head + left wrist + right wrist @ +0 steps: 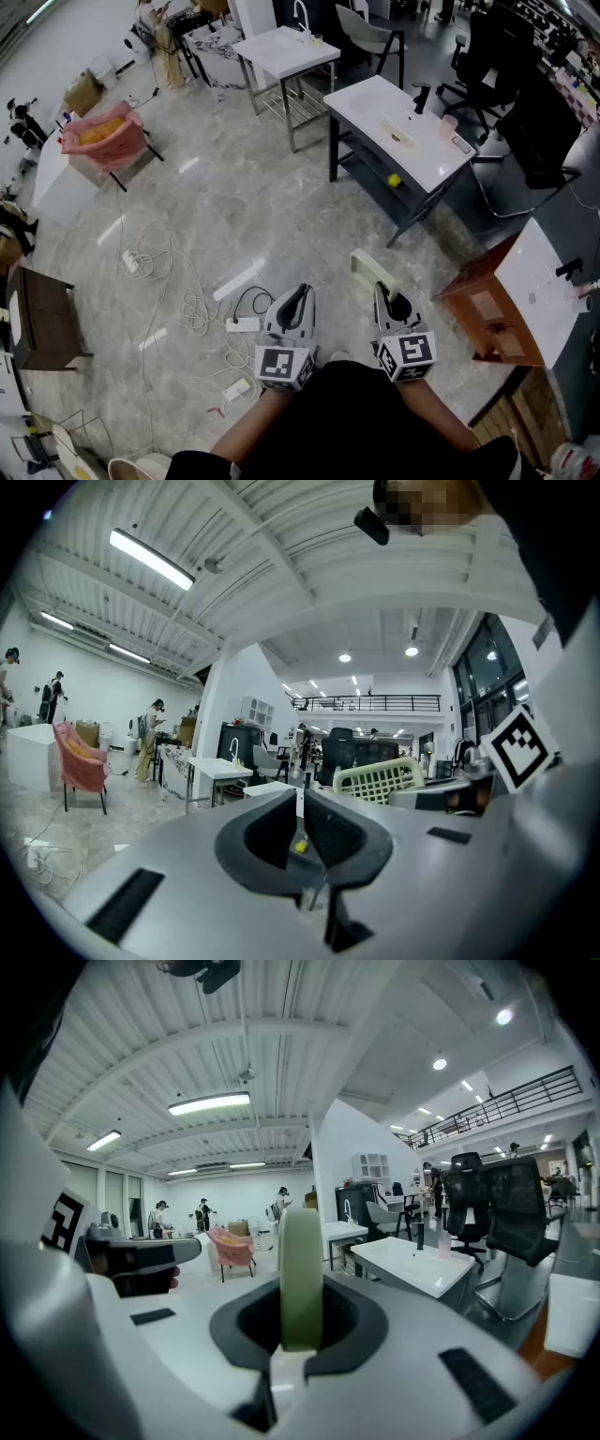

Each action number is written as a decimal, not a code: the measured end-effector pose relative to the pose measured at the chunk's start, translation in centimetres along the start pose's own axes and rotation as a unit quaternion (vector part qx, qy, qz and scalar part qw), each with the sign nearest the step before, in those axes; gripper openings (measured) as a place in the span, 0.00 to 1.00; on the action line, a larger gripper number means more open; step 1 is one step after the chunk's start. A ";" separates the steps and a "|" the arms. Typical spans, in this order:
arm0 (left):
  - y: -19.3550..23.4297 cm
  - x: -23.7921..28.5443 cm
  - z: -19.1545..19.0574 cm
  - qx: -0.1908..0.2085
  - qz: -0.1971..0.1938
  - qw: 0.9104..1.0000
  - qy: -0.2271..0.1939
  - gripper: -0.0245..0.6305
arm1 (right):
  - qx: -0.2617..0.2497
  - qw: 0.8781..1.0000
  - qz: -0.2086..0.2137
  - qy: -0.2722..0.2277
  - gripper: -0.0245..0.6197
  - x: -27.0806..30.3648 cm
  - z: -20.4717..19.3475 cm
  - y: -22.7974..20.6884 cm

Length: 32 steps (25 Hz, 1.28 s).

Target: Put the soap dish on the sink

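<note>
Head view, left gripper: the left gripper (301,290) is pointing out over the marble floor (234,216), its tongs lying pressed together with nothing in them.
Head view, right gripper: the right gripper (380,292) is riding just beside it, pinching the soap dish (367,269) by its near end.
Head view, soap dish: the pale green dish is sticking out ahead of the tongs, hanging above the floor, well apart from every basin.
Head view, sink: a white sink (375,101) on a black frame is standing ahead and to the right, a black tap (421,97) rising from its far side.
Head view, floor: white cables (183,298) are trailing to the left of the grippers.
Left gripper view, tongs: the two dark pads are meeting at their tips, gripping nothing.
Left gripper view, soap dish: its slotted green side (375,780) is showing off to the right, in the other gripper.
Right gripper view, tongs: they are clamping the dish (300,1269), which is standing edge-on and upright between them.
Right gripper view, sink: the white basin (417,1265) is lying ahead to the right, the dish not touching it.
</note>
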<state>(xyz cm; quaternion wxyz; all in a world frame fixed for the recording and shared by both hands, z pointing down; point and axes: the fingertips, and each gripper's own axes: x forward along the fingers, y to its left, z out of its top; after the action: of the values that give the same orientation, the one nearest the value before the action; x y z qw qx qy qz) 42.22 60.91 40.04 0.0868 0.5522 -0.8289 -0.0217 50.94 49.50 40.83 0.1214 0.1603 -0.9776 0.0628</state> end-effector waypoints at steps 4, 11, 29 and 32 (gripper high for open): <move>-0.1 -0.2 -0.1 -0.002 0.008 1.000 0.004 0.08 | 0.012 1.000 -0.004 -0.012 0.07 -0.1 -1.2 -1.2; 0.6 1.0 -0.8 -0.006 0.014 1.000 0.009 0.08 | 0.041 0.999 0.004 -0.011 0.07 0.6 -2.7 -1.9; 13.4 17.6 0.4 -0.036 -0.009 0.999 0.038 0.08 | 0.043 0.998 -0.015 0.041 0.07 18.6 0.5 -5.5; 16.7 21.3 2.4 -0.039 -0.013 0.998 0.043 0.08 | 0.036 0.998 -0.013 0.054 0.07 23.3 1.6 -5.6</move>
<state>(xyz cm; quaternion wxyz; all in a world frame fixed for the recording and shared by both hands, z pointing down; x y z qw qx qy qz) 18.60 47.67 42.48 0.1430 0.5595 -0.8158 -0.0312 31.00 37.01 45.79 0.1690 0.1739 -0.9644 0.1050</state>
